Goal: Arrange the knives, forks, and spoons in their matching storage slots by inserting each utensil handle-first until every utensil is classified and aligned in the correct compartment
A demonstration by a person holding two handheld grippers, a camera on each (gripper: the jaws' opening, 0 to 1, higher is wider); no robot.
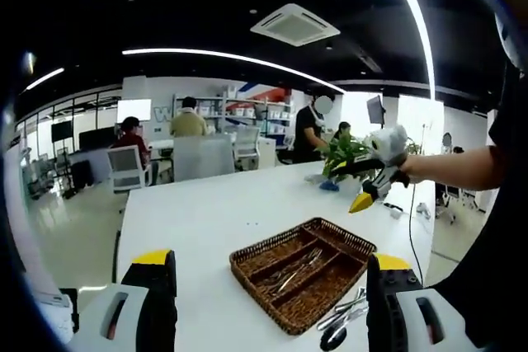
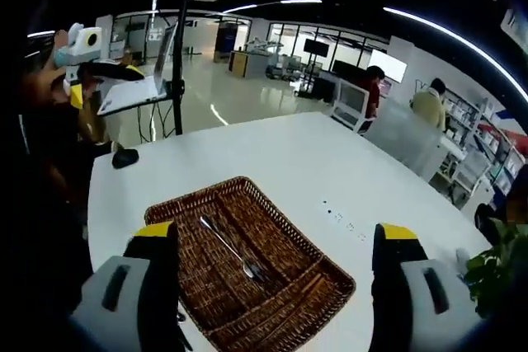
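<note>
A brown wicker tray (image 1: 247, 255) with long compartments lies on the white table. Several metal utensils (image 1: 293, 269) rest in its middle slots, and more loose utensils (image 1: 346, 312) lie on the table by its near right side. My left gripper (image 1: 271, 307) hovers open over the table's near edge, short of the tray. In the right gripper view the tray (image 2: 191, 199) sits just ahead of my right gripper (image 2: 274, 286), which is open and holds nothing; a spoon-like utensil (image 2: 235, 253) lies in one slot. The right gripper (image 1: 364, 198) is raised high beyond the tray in the left gripper view.
A black mouse (image 2: 125, 157) lies near the table corner by a stand with a laptop (image 2: 136, 92). A green plant (image 1: 342, 154) stands at the far table end. People sit at desks behind, with chairs (image 1: 125, 166) around. A person's arm (image 1: 454, 166) reaches in.
</note>
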